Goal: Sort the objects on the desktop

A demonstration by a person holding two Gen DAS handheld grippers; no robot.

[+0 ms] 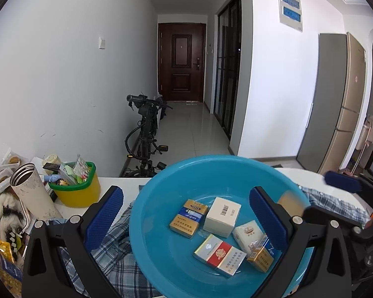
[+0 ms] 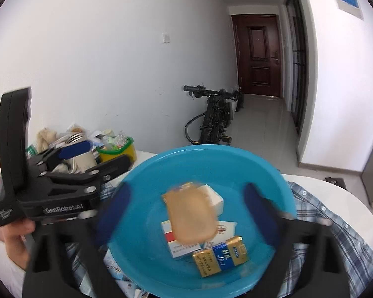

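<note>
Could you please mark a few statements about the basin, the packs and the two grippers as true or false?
1. The blue basin holds several small packs. True.
2. The right hand-held gripper is clamped on a pack. False: its jaws are wide open, and a blurred tan pack is loose between them.
3. The basin sits on a plaid cloth. True.
4. The yellow tub is empty. False: it is full of small items.
5. The left hand-held gripper is open. True.

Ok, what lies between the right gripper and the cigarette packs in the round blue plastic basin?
In the right wrist view: one blurred tan flat item, between the open right gripper and the cigarette packs in the blue basin.
</note>
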